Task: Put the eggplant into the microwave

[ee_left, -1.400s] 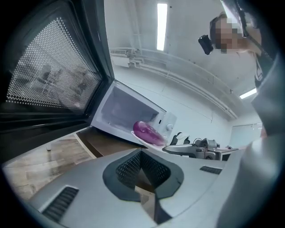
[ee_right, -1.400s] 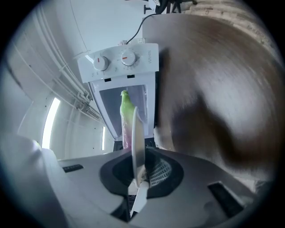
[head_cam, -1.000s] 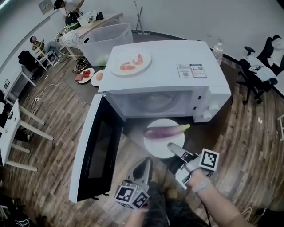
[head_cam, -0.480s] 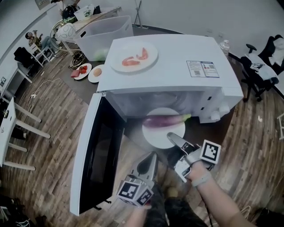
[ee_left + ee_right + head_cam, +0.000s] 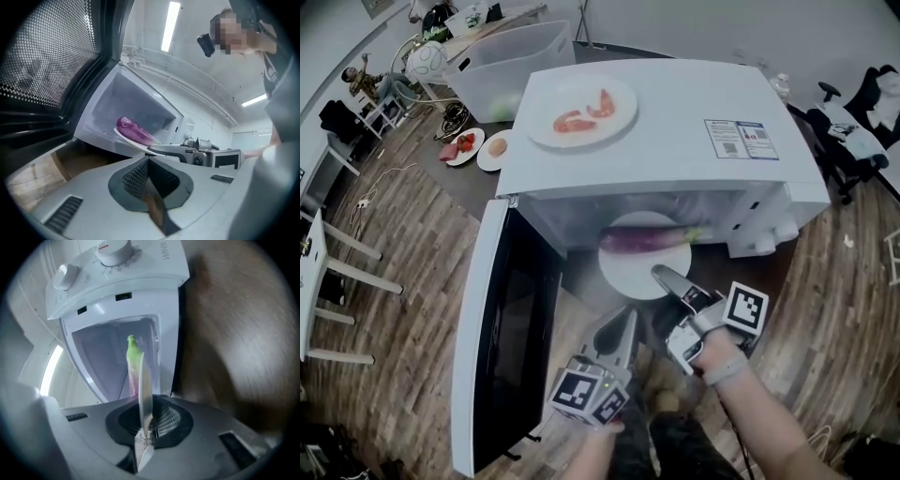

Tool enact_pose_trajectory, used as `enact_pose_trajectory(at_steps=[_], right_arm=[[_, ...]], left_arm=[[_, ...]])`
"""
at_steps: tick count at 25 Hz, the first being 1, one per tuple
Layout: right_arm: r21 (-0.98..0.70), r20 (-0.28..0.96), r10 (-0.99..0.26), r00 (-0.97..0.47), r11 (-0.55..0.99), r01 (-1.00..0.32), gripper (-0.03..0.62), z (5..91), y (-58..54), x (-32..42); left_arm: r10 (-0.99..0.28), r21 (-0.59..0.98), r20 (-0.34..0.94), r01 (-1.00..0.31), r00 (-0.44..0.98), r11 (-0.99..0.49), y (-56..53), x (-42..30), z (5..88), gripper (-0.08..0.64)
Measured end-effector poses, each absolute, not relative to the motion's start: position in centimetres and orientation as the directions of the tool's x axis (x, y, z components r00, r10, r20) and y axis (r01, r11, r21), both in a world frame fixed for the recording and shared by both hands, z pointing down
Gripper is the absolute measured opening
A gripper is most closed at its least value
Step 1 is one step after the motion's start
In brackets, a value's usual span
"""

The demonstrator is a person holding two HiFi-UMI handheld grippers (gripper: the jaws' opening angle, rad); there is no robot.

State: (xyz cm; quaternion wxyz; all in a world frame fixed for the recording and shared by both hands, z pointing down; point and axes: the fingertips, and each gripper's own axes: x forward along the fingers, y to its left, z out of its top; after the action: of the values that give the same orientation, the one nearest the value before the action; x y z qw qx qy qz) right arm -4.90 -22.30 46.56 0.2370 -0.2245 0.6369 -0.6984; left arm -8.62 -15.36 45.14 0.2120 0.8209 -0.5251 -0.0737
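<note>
Eggplant (image 5: 647, 238): one, on one plate (image 5: 639, 278).

The eggplant (image 5: 645, 239) is long and glossy purple, with a green stem end pointing toward the control side. It lies flat on a white plate (image 5: 637, 279), crossways to the opening, at the mouth of the microwave (image 5: 675, 131) and partly under its top edge. The right claw (image 5: 662, 275) pinches the plate's near rim. The microwave is white, and its door (image 5: 502, 347) hangs wide open at the left.
</note>
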Motion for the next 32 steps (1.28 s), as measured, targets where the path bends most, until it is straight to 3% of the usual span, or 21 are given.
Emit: enact_pose_trajectory(at_steps=[32], right_arm=[[-0.998, 0.049, -0.626, -0.778, -0.061, -0.013, 0.031, 47.3, -25.8, -5.7]], left_arm=[[-0.871, 0.436, 0.082, -0.803, 0.485, -0.406, -19.7, -8.1, 44.5, 0.002]])
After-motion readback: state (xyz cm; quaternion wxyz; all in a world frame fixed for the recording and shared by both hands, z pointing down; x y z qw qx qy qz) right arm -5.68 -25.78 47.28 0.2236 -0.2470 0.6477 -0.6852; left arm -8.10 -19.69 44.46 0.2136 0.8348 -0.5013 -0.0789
